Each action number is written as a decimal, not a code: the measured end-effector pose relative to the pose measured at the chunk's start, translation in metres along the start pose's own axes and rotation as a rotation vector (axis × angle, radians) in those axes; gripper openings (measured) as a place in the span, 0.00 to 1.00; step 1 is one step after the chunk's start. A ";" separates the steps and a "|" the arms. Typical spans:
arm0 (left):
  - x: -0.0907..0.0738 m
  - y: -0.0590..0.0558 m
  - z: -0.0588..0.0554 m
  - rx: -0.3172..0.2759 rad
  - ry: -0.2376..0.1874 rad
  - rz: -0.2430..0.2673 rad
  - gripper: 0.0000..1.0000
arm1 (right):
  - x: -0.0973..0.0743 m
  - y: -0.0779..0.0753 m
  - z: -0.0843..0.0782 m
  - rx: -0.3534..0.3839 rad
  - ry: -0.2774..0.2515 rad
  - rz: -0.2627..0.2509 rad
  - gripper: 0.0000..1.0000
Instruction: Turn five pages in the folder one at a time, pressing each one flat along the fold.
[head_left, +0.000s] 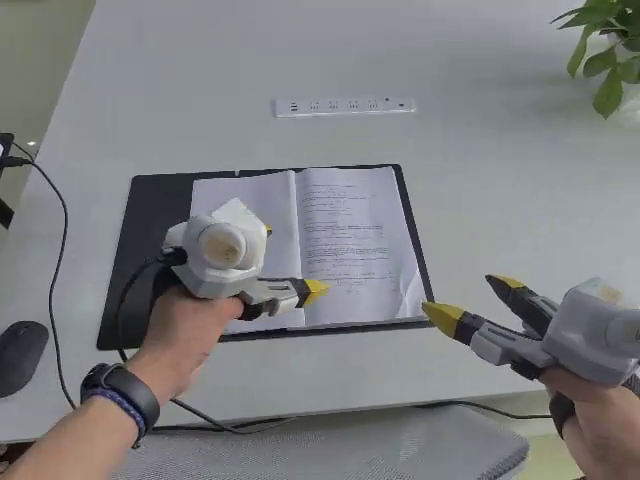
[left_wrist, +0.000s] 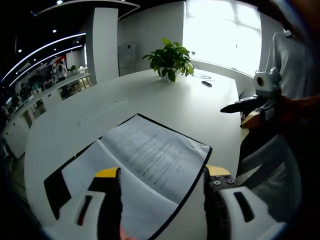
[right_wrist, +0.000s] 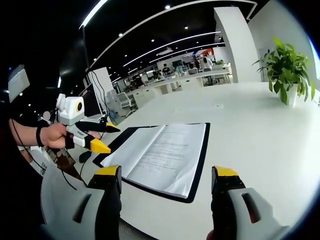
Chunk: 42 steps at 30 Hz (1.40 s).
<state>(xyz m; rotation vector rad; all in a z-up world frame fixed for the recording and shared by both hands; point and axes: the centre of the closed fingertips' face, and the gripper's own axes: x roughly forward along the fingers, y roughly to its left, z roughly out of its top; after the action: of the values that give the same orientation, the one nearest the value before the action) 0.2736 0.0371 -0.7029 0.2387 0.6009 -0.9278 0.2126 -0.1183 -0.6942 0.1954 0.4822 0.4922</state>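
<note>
The black folder (head_left: 150, 220) lies open on the white table, with white printed pages (head_left: 345, 240) spread flat on either side of the fold. My left gripper (head_left: 310, 292) hovers over the near edge of the left-hand page, open, with nothing between its jaws. In its own view, the left gripper (left_wrist: 162, 172) looks across the pages (left_wrist: 150, 155). My right gripper (head_left: 475, 300) is open and holds nothing. It hangs off the folder's near right corner, just past the table edge. From the right gripper (right_wrist: 167, 172), the pages (right_wrist: 165, 150) lie ahead and the left gripper (right_wrist: 106, 137) is at the left.
A white power strip (head_left: 343, 105) lies beyond the folder. A potted plant (head_left: 605, 50) stands at the far right corner. A dark mouse (head_left: 20, 355) and a black cable (head_left: 55, 230) are at the left edge. A grey chair seat (head_left: 400, 445) sits below the table's front.
</note>
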 end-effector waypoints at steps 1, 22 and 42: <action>0.005 -0.003 0.001 0.009 0.004 -0.009 0.65 | -0.001 0.000 0.000 -0.001 0.003 0.000 0.72; 0.101 -0.062 -0.009 -0.020 0.073 -0.113 0.62 | -0.013 -0.006 -0.007 0.030 0.003 -0.021 0.70; 0.141 -0.074 -0.031 0.004 0.131 -0.089 0.55 | -0.023 -0.005 -0.008 0.061 -0.007 -0.040 0.67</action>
<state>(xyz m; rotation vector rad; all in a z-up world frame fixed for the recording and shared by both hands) 0.2661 -0.0881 -0.8056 0.2798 0.7353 -1.0042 0.1925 -0.1333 -0.6931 0.2452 0.4940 0.4383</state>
